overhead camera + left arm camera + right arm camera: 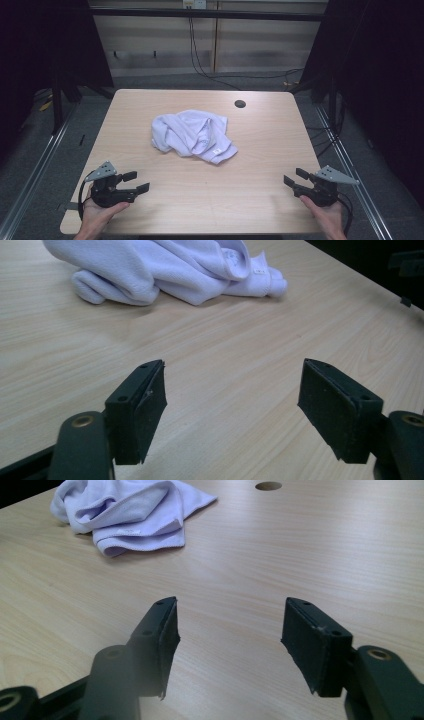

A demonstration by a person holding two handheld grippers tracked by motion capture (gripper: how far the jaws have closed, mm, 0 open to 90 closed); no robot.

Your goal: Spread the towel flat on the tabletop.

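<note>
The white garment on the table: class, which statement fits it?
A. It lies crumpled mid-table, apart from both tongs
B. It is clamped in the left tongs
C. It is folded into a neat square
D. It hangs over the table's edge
A: the white garment lies bunched mid-table, while the left tongs and right tongs stand open near the front edge, holding nothing.

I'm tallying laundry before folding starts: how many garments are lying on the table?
1. A single crumpled white garment lies near the middle of the table, ahead of both tongs and touching neither. Its bunched folds could hide something smaller underneath.
</note>
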